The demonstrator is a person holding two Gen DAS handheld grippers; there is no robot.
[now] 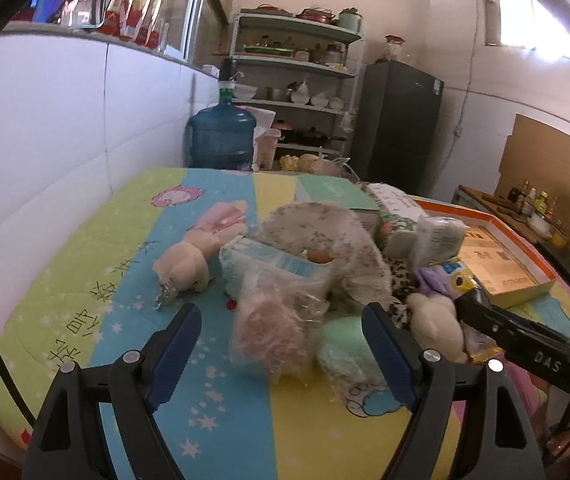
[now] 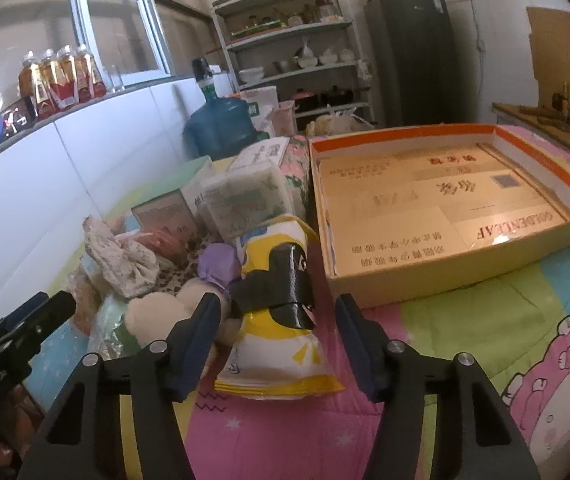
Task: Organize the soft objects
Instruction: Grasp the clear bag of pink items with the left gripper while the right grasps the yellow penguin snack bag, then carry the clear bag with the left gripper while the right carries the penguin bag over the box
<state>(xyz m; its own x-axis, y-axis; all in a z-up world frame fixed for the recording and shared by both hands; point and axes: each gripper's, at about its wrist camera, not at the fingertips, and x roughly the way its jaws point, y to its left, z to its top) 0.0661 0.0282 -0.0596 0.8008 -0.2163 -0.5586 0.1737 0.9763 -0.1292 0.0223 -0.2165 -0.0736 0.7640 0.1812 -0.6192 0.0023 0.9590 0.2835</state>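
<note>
Here the left claw (image 1: 281, 354) stands spread wide, gripping nothing, its blue fingers (image 1: 177, 348) on either side of a crinkled clear bag of pinkish fluff (image 1: 271, 336) that lies on the quilted surface (image 1: 97, 264). Just beside that bag, toward the right finger, sits a pale green soft pack (image 1: 343, 346). Behind them lies a heap: a light blue tissue pack (image 1: 269, 262), a grey flowered cloth (image 1: 325, 232) and a leopard-print piece (image 1: 399, 276). A cream plush toy (image 1: 185, 266) lies apart to the left, a second cream plush (image 1: 437, 322) at the right edge of the heap.

The right claw (image 2: 277, 338) is likewise spread and empty, its fingers (image 2: 201, 340) flanking the near end of a yellow and white packet (image 2: 273, 354) that lies flat on the surface. A black strip (image 2: 285, 284) crosses the packet. To its left a purple soft lump (image 2: 217, 264) touches the packet, with wrapped tissue packs (image 2: 245, 200) behind. To the right, close to the packet, rests a shallow orange-rimmed cardboard tray (image 2: 437, 276).
</note>
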